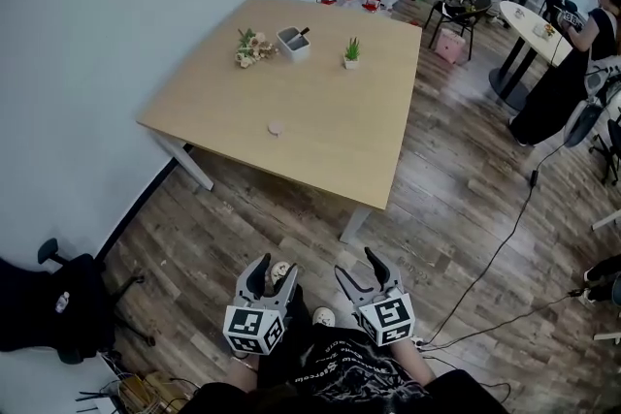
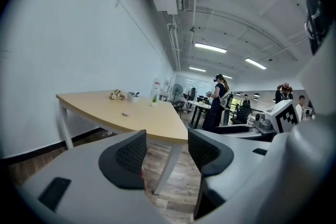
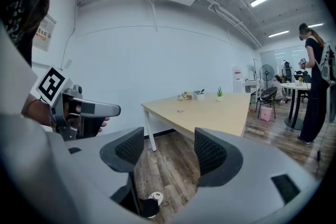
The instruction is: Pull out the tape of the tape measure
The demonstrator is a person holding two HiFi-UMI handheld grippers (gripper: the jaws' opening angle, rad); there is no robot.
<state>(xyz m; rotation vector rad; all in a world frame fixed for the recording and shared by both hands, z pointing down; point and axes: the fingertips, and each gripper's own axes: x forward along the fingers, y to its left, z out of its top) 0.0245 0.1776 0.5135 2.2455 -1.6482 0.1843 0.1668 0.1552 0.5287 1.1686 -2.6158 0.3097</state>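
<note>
A small round beige object, possibly the tape measure, lies on the light wooden table toward its near left side. It shows as a tiny speck in the left gripper view and in the right gripper view. I stand well back from the table. My left gripper and right gripper are held low, close to my body, over the wood floor. The left gripper is open and holds nothing. The right gripper is likewise open, nothing between its pads.
At the table's far side are a flower bunch, a grey pen cup and a small potted plant. A black office chair stands at my left. Cables cross the floor at right, near a person at a white table.
</note>
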